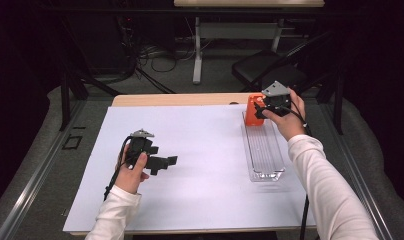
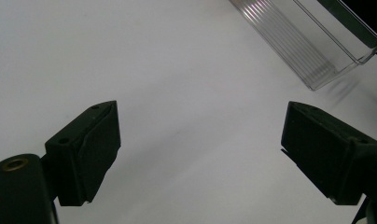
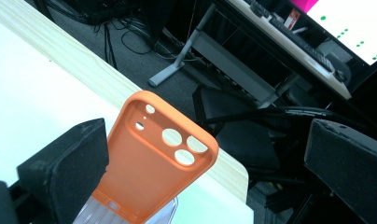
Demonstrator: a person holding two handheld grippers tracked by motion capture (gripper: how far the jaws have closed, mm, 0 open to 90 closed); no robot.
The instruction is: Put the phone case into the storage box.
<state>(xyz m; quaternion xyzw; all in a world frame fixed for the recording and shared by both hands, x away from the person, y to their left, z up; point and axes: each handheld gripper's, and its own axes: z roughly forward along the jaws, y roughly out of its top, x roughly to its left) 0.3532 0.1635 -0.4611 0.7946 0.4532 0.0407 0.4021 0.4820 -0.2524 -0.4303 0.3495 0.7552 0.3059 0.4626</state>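
Observation:
An orange phone case (image 1: 251, 111) stands upright at the far end of a clear ridged tray (image 1: 264, 150) on the right side of the table. My right gripper (image 1: 260, 109) is at that end of the tray. In the right gripper view the case (image 3: 154, 172) rises from the tray between the jaws of my right gripper (image 3: 205, 144). It sits close against the left pad (image 3: 70, 163), while the right pad stands well clear, so the jaws are open. My left gripper (image 1: 162, 161) hovers open over the white sheet at the left with nothing between its jaws (image 2: 200, 135). The tray's near end (image 2: 317, 42) lies beyond it.
A white sheet (image 1: 190, 150) covers most of the wooden table (image 1: 175, 100). Beyond the far edge are a black chair (image 1: 260, 65), a desk's legs (image 1: 197, 50) and cables on the floor. A desk with a lit screen (image 3: 350, 28) shows behind the case.

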